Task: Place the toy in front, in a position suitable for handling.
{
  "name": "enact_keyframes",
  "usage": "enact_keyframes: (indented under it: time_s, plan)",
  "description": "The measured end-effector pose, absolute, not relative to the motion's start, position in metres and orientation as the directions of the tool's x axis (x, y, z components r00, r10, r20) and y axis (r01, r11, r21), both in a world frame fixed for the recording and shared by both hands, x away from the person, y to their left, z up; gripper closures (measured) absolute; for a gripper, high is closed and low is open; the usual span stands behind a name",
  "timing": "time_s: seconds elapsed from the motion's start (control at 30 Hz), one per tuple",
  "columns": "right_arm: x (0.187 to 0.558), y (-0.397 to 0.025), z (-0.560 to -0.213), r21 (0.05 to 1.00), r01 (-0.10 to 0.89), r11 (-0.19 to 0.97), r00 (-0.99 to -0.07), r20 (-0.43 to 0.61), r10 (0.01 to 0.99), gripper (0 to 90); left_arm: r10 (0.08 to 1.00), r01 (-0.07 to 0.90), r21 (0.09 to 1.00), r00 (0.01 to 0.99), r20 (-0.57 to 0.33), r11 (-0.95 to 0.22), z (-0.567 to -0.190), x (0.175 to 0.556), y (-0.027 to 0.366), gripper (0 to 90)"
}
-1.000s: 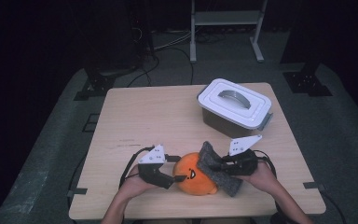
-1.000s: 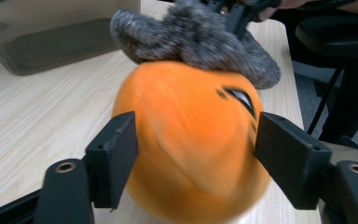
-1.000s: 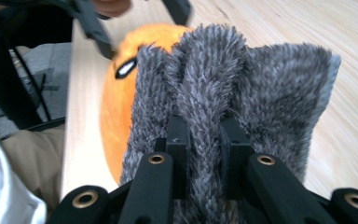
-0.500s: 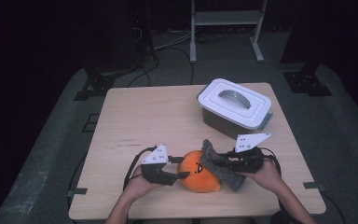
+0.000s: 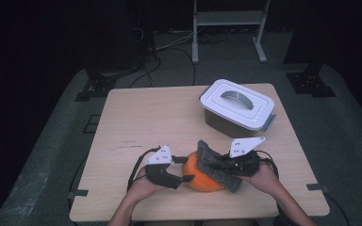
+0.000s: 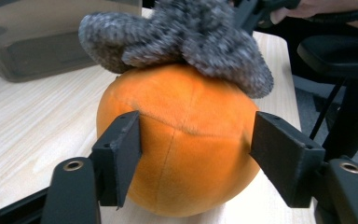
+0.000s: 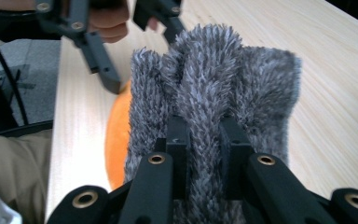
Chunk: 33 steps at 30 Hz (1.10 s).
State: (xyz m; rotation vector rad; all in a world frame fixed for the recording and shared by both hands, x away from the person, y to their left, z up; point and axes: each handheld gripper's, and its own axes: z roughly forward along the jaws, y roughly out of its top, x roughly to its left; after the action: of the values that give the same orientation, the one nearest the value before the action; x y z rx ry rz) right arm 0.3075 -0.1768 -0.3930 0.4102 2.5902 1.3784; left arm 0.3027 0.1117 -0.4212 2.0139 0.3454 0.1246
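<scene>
An orange plush ball (image 5: pixel 199 181) rests near the table's front edge. A grey fuzzy cloth (image 5: pixel 214 162) lies draped over its top. My right gripper (image 5: pixel 226 165) is shut on this cloth; in the right gripper view the jaws (image 7: pixel 205 135) pinch a fold of the grey cloth (image 7: pixel 214 70), with the ball (image 7: pixel 116 130) below it to the left. My left gripper (image 5: pixel 181 179) is at the ball's left side. In the left gripper view it stands open (image 6: pixel 196 154), one jaw on each side of the ball (image 6: pixel 182 121), under the cloth (image 6: pixel 182 37).
A clear plastic box with a white lid and grey handle (image 5: pixel 238 103) stands at the table's back right; its wall (image 6: pixel 28 42) is behind the ball. The wooden table (image 5: pixel 151 117) has bare room at the left and middle. Cables and stand feet lie on the floor beyond.
My left gripper has edged right, closer around the ball. The cloth reaches slightly further left over the ball's top. The right hand has barely shifted.
</scene>
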Motion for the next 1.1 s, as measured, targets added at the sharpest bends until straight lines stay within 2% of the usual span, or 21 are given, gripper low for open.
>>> enact_keyframes:
  time_s: [0.1,0.2,0.43,0.77,0.93,1.1]
  plan:
    - [0.306,-0.179,-0.392,0.833,0.156,0.531,-0.943,-0.035,0.331,76.7,0.320,0.186,0.889,0.946,-0.047,-0.419,-0.420,0.303,0.110,43.0]
    - [0.299,-0.178,-0.386,0.845,0.131,0.518,-0.944,-0.052,0.325,76.7,0.338,0.200,0.890,0.939,-0.055,-0.410,-0.421,0.303,0.110,44.6]
    - [0.288,-0.171,-0.389,0.832,0.098,0.545,-0.952,-0.081,0.294,76.7,0.360,0.220,0.889,0.930,-0.067,-0.402,-0.421,0.304,0.111,45.0]
    - [0.282,-0.193,-0.408,0.826,0.168,0.538,-0.940,-0.030,0.339,76.7,0.367,0.229,0.890,0.927,-0.077,-0.393,-0.422,0.305,0.111,44.7]
    - [0.283,-0.188,-0.395,0.836,0.133,0.533,-0.945,-0.055,0.323,76.7,0.350,0.213,0.890,0.935,-0.065,-0.403,-0.422,0.304,0.110,44.4]
    - [0.300,-0.181,-0.382,0.841,0.127,0.526,-0.943,-0.062,0.327,76.6,0.328,0.196,0.887,0.943,-0.054,-0.418,-0.422,0.303,0.110,43.5]
